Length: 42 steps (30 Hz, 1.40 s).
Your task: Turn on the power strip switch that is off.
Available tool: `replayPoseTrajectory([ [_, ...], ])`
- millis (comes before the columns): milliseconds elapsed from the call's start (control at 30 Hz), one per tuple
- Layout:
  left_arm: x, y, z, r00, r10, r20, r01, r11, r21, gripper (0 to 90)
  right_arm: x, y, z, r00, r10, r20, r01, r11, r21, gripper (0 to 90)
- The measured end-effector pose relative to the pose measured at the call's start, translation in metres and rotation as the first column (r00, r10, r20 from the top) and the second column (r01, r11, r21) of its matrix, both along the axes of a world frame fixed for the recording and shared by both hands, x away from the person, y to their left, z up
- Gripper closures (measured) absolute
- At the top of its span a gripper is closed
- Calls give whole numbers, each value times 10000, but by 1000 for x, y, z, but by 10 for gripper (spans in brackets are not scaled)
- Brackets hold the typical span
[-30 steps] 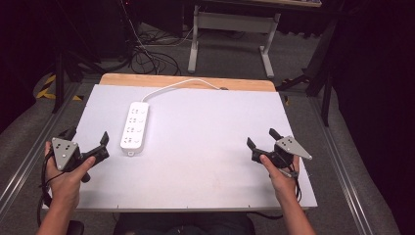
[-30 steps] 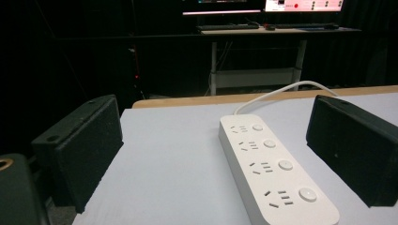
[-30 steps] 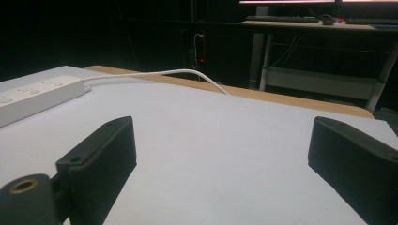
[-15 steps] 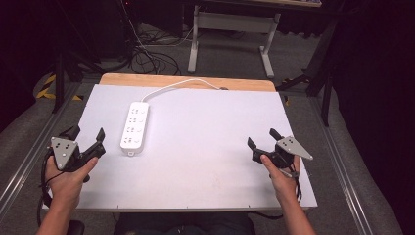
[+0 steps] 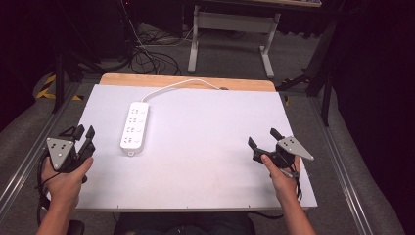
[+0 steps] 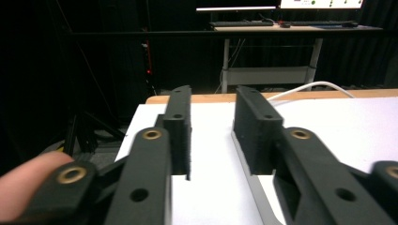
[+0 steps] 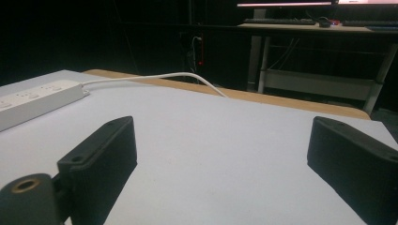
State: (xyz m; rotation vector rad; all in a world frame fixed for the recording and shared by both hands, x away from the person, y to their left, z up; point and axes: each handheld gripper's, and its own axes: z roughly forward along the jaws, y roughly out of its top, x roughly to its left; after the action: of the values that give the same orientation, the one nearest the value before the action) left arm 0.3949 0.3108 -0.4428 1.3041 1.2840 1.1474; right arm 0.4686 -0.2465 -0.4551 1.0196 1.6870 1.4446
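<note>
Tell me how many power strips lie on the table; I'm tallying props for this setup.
1. The white power strip lies on the left half of the table, its cord running off the far edge. Nothing on the tabletop could hide another.

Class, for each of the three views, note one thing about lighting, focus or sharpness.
High view: table evenly lit, surroundings dark, power strip sharp. Left gripper view: near tongs soft, background black. Right gripper view: tongs blurred and dim, the strip's cable clearer.
</note>
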Motion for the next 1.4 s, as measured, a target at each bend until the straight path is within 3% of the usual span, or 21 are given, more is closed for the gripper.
replayPoseTrajectory([
  [400,1,4,4,9997,43,-255,-47,9999,-129,894,-1,-1,0,10000,5,15,-5,10000,-18,88],
  [667,4,4,6,9993,-118,-356,107,9995,-296,900,-3,-4,0,10000,-62,-20,62,10000,-31,89],
  [1033,15,-7,8,9949,-833,-567,838,9965,52,900,-4,-6,0,9999,-169,-16,169,9998,-51,90],
  [1400,31,-15,7,9902,-1186,-734,1204,9925,218,900,-6,-9,-1,9995,-301,-31,300,9995,-122,93],
])
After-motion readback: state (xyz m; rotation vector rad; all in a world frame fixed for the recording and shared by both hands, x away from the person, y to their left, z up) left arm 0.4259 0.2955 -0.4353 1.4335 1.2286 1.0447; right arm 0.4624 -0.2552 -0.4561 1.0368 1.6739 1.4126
